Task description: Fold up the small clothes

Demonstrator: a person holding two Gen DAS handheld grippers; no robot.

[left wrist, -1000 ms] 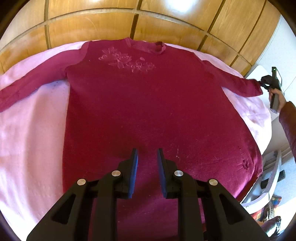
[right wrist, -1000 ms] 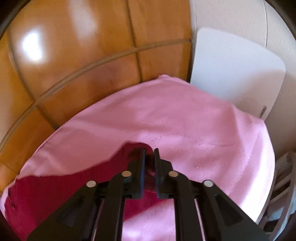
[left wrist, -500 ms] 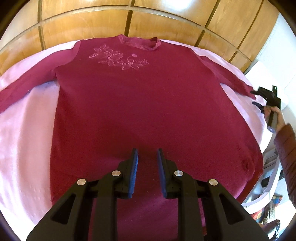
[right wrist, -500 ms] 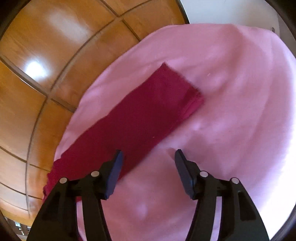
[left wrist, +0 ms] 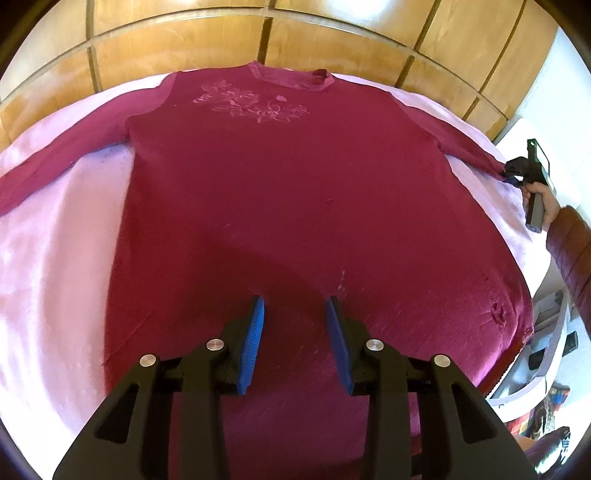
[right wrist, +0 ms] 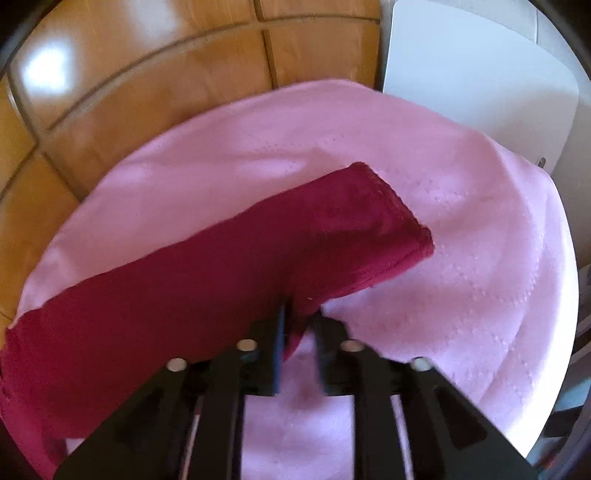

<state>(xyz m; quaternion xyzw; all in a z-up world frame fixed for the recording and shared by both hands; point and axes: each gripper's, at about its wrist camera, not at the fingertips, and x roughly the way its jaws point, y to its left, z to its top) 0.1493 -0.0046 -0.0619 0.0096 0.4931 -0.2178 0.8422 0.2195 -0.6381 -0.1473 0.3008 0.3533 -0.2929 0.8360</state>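
Observation:
A dark red long-sleeved sweater with a pink flower print lies flat, face up, on a pink sheet, sleeves spread out. My left gripper hovers open over the lower body of the sweater, holding nothing. In the left wrist view my right gripper is at the cuff of the right sleeve. In the right wrist view that sleeve runs from lower left to the cuff at centre right, and my right gripper has narrowed onto the sleeve's lower edge, with a fold of fabric between its fingers.
A wooden panelled wall stands behind the bed. A white panel is beside the bed's right corner. White furniture and clutter sit off the right edge of the bed.
My right gripper was shut on the cuff, opened wide above the sleeve, and has now closed down onto the sleeve's edge. My left gripper has opened wider.

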